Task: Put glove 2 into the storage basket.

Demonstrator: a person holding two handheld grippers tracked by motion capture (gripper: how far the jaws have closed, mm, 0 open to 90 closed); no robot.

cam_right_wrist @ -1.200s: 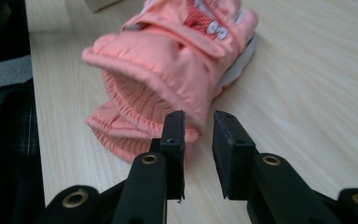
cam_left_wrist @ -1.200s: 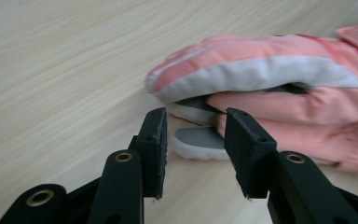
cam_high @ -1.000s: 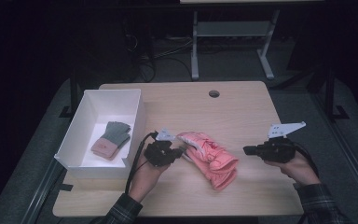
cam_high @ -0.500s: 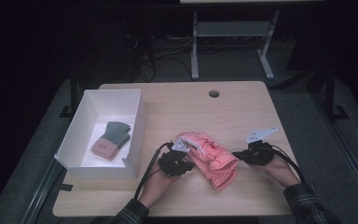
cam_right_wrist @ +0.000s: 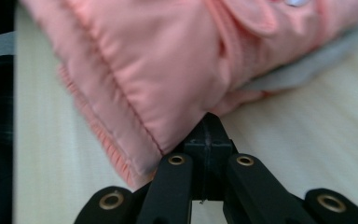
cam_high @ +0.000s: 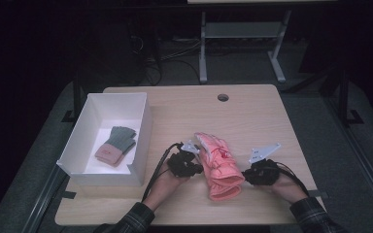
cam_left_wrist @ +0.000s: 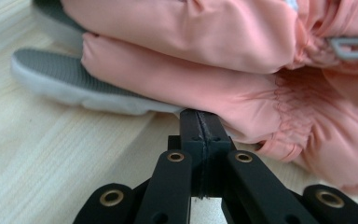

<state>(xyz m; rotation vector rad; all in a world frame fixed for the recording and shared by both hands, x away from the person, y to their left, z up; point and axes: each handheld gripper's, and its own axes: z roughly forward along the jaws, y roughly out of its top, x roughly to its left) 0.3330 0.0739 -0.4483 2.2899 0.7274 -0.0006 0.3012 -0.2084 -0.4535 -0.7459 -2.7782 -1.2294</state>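
- Two pink gloves (cam_high: 219, 165) are lying stacked near the middle of the table (cam_high: 252, 111), and nothing is gripping them; the pile is sitting between the two grippers, well apart from the white box (cam_high: 141, 124) at the left.
- Both sets of jaws are pressing together with nothing between them: the left gripper (cam_left_wrist: 200, 122) is nosing against the lower glove's edge, and the right gripper (cam_right_wrist: 210, 122) is touching the cuff end.
- Closed tips are likely only to shove the puffy fabric, so the pile may be sliding or the upper glove slipping off the lower one.
- If the jaws are opening this close, they may be catching only a thin fold, which could be pulling free on lifting.
- One gripper pushing harder than the other may be turning the gloves towards the table's near edge.
- The box is already holding a grey and pink glove (cam_high: 117, 144), so a loose drop may be landing on its wall.
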